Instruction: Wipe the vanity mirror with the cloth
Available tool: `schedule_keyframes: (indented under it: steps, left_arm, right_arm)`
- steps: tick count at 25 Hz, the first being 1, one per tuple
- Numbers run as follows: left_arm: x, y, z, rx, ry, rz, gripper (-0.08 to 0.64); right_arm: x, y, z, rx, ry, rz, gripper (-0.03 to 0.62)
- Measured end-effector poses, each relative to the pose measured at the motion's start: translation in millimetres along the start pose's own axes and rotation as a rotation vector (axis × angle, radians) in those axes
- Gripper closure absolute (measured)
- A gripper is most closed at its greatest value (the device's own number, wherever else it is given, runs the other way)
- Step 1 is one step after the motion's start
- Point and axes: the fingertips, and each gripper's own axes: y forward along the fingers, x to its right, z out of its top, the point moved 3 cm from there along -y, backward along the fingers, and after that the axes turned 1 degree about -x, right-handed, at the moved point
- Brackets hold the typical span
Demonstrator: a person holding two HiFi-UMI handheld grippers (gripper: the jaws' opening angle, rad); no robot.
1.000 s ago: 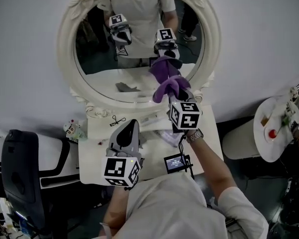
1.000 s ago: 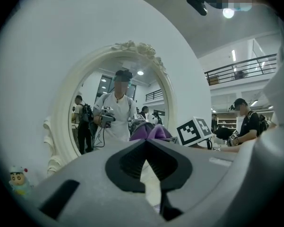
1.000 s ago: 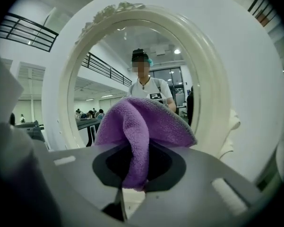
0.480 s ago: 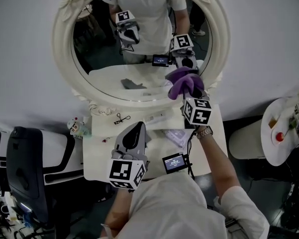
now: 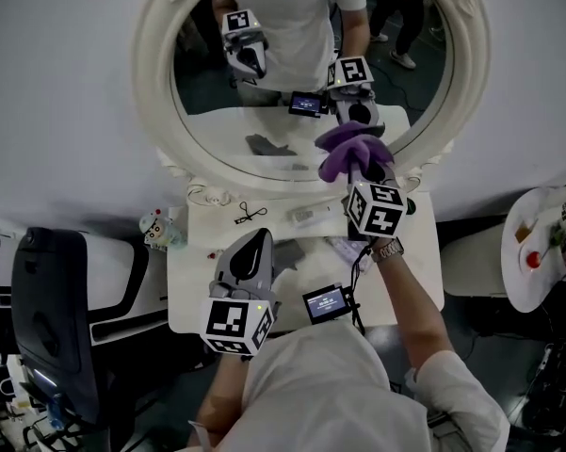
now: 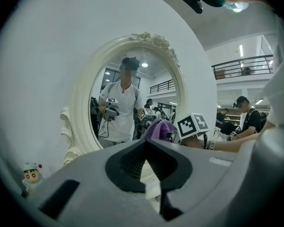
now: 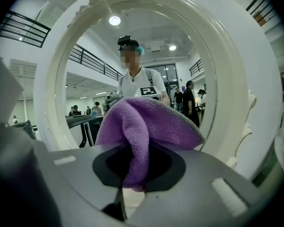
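The right gripper's point(image 7: 132, 174) fingers are closed on a fold of the purple cloth point(image 7: 146, 122), and the rest of it bulges out in front of them. In the head view the cloth point(image 5: 344, 149) meets its own reflection on the mirror point(image 5: 264, 83), so it seems pressed on the glass, low and to the right of the middle, near the bottom rim. Over the last second it has only moved sideways along this lower band, a bit toward the right rim and back again. I judge that the wiping is under way but has covered just this strip, while the upper and left glass still wait. The left gripper's point(image 6: 149, 162) fingers are together with nothing between them. This gripper point(image 5: 250, 252) stays low over the bench point(image 5: 198, 290), well apart from the mirror, and takes no part
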Motion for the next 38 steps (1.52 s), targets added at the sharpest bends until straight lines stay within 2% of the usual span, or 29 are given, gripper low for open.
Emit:
schedule_keyframes:
  steps: [8, 16, 24, 29, 38]
  left_arm:
    - [-54, -34, -3, 0.021, -0.039, 0.032, 0.56]
    - [-96, -55, -5, 0.028, -0.06, 0.03, 0.56]
    - [-122, -69, -8, 0.024, -0.066, 0.001, 0.56]
    - [-140, -78, -5, 0.032, -0.064, 0.015, 0.56]
    - [-162, -99, -4, 0.049, -0.077, 0.08, 0.56]
  right_arm:
    - [-68, 6, 0, -0.011, -0.007, 0.01, 0.535]
    - [-122, 17, -2, -0.007, 0.018, -0.005, 0.535]
    - [-177, 27, -3, -0.008, 0.032, -0.012, 0.535]
    - [-209, 34, -5, -0.016, 0.018, -0.001, 0.535]
    - [-267, 46, -12, -0.045, -0.064, 0.1, 0.535]
